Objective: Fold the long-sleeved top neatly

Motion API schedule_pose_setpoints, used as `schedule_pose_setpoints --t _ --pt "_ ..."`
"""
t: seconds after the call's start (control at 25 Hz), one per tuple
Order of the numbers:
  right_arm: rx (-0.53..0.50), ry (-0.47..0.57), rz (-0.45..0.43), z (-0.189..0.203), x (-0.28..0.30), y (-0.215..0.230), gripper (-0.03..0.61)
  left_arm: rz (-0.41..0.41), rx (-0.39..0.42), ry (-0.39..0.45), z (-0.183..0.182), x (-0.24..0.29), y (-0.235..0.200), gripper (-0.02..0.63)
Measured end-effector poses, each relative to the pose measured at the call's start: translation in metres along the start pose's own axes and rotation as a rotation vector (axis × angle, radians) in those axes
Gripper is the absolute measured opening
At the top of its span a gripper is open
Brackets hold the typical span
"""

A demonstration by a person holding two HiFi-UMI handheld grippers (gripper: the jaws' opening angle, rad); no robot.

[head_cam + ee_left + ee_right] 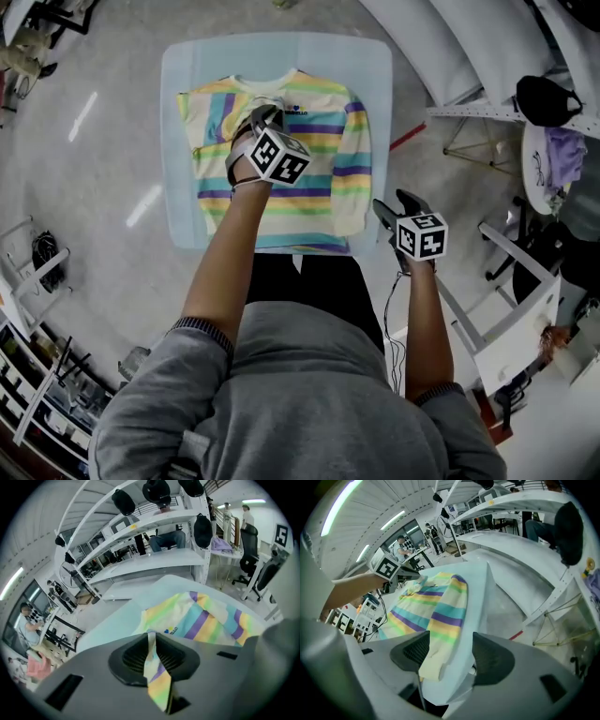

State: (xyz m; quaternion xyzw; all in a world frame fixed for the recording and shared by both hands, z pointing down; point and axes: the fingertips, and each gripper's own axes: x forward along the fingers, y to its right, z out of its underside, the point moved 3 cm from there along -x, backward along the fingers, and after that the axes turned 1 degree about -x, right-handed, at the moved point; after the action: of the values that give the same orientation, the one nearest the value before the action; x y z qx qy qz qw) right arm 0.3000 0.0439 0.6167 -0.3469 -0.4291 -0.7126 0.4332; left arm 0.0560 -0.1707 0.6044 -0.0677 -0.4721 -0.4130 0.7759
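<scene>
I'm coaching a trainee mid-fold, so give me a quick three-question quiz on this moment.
1. True or false: the left gripper pinches a strip of the striped top.
2. Which gripper's jaws stand apart? A left; B right.
3. Fill in: the top lies on a light blue ____.
Key: 1 true. 2 B, the right gripper, at the sleeve's end. 3 table.
</scene>
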Motion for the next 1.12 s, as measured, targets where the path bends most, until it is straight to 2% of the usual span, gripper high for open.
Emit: schedule_pose_setpoints --t 0.12,0.2,0.4,0.56,0.8,0.96,1.12 --pt "-0.001 -0.005 -0.004 0.003 0.001 0.004 0.301 0.071 -0.036 0.026 -0.003 0.011 0.029 0.073" --pt "-0.002 -0.008 -0.005 0.005 -0.001 0.007 0.301 0.108 -0.033 0.062 -0.012 0.012 0.047 0.104" --pt "-0.007 -0.013 -0.009 0.013 -0.002 0.012 0.301 0.265 -0.031 0.143 -0.033 0.001 0.094 0.143" --pt "-0.020 -0.032 -0.038 0.025 0.005 0.004 0.302 0.291 0.000 0.153 -0.021 -0.022 0.105 0.163" --pt "-0.025 -0.054 -0.086 0.053 0.017 -0.021 0.302 0.356 -0.095 0.139 0.006 -0.058 0.115 0.172" --pt "-0.106 -0.036 -0.124 0.061 0.020 -0.055 0.301 0.419 -0.205 0.172 0.015 -0.085 0.119 0.173" --pt "-0.265 -0.021 -0.135 0.070 0.027 -0.089 0.298 0.463 -0.192 0.237 0.022 -0.114 0.125 0.173"
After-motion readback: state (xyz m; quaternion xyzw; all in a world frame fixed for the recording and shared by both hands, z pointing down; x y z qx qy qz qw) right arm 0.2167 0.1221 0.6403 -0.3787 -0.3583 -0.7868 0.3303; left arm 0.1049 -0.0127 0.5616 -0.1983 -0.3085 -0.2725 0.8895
